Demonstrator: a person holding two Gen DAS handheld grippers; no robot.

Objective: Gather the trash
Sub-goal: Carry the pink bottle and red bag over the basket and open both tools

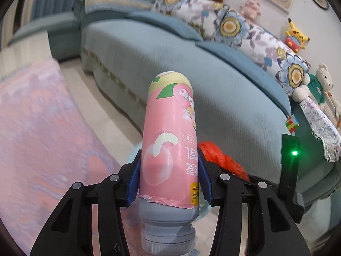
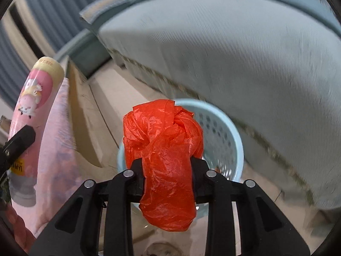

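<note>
- Landmark = bin [image 2: 232,140], pale blue, perforated, on the floor in front of the sofa [image 2: 234,49]. Everything below is placed relative to it.
- Left of the bin: rug [image 1: 32,115], pink, on the floor. Not touched.
- Left gripper [image 1: 169,168]: jaws closed partway on the bottle [image 1: 170,132], blue pads [image 1: 135,179] pressed on both sides of its lower body. Bottle is pink-labelled, cap end toward my camera, base pointing away. I read that grip as low on the body so it can't pivot out.
- In the right view the bottle [image 2: 32,115] sits up and left of the bin, in the air, not over the opening yet.
- Right gripper [image 2: 168,177]: jaws nearly closed, pinching the bag [image 2: 164,153], an orange crumpled plastic wad. The bulk bulges past the fingertips, a tail hangs under them.
- Bag is straight above the bin's near rim, so I judge it's lined up for a drop. Bin inside mostly hidden by the bag; can't tell what's in it.
- Right view is motion-blurred.
- Both pieces of trash are held, none binned from what I see. My guess: bag goes in first, bottle needs to travel right.
- Right of the bin: sofa seat, plush toys [image 1: 324,81] on its back edge, well apart.
</note>
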